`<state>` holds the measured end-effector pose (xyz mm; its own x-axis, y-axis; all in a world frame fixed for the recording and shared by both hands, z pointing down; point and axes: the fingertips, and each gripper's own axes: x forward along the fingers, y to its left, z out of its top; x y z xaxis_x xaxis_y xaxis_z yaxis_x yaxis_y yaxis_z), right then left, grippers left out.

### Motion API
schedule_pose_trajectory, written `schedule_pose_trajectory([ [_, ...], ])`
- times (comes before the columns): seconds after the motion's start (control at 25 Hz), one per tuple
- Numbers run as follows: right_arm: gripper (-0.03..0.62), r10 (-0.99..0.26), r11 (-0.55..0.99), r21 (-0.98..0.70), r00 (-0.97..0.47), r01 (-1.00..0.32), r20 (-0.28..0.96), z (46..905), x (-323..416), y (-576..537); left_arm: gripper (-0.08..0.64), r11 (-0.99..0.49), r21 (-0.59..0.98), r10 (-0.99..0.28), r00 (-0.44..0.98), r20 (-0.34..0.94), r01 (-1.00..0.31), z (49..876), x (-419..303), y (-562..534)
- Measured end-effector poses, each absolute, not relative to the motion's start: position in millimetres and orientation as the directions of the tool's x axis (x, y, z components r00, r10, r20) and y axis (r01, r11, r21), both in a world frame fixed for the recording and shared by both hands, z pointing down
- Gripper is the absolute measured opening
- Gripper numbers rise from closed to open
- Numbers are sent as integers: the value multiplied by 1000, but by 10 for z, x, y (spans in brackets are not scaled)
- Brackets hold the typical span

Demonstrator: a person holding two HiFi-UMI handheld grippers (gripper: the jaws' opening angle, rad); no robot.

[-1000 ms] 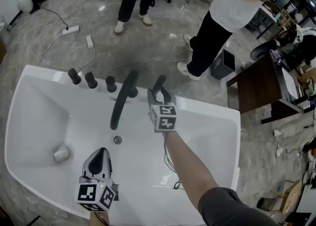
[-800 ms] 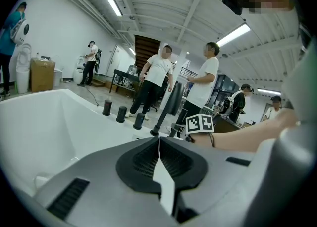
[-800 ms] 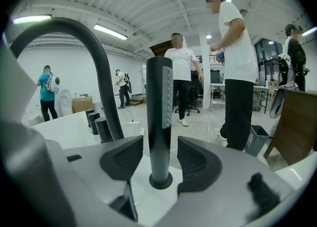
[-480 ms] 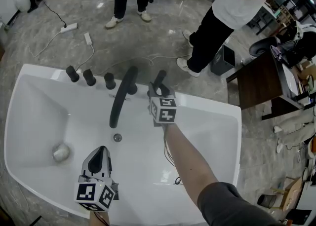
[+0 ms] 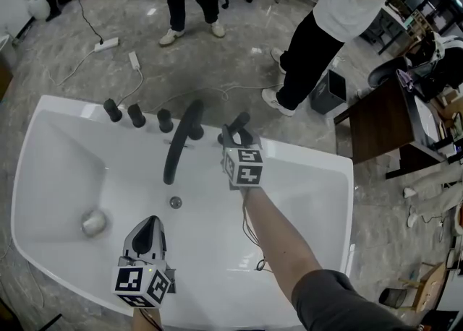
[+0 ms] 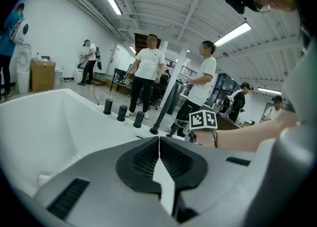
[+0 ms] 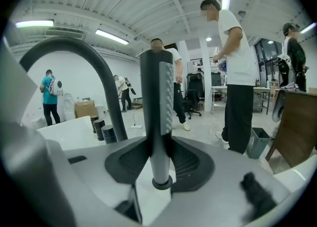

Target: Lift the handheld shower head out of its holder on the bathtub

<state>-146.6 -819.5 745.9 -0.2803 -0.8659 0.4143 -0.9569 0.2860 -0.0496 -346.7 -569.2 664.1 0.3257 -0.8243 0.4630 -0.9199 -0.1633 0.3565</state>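
On the bathtub (image 5: 311, 160) back rim, handheld shower head (image 5: 239, 120) stands upright, just R of black spout (image 5: 179, 145). Right gripper (image 5: 233, 136) jaws just been closing, now clamped on its handle. Left gripper (image 5: 150, 221) pinched together, empty, over tub basin.

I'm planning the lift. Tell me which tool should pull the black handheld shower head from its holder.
Right. The right tool has just been closing its jaws and now clamps the black cylindrical handheld shower head at the rim of the white bathtub. The left tool is shut, empty, over the basin.
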Motion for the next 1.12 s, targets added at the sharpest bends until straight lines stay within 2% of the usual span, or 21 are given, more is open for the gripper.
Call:
schedule_pose_trajectory([
  [0.48,141,-880,337,-27,-325,-941,347,6545,-1398,-7684,17,-181,326,-858,311,409,-928,5964,-3361,-5406],
  [1.12,141,-889,404,23,-387,-914,247,5388,-1273,-6570,17,-205,287,-891,300,342,-936,5146,-3201,-4464],
])
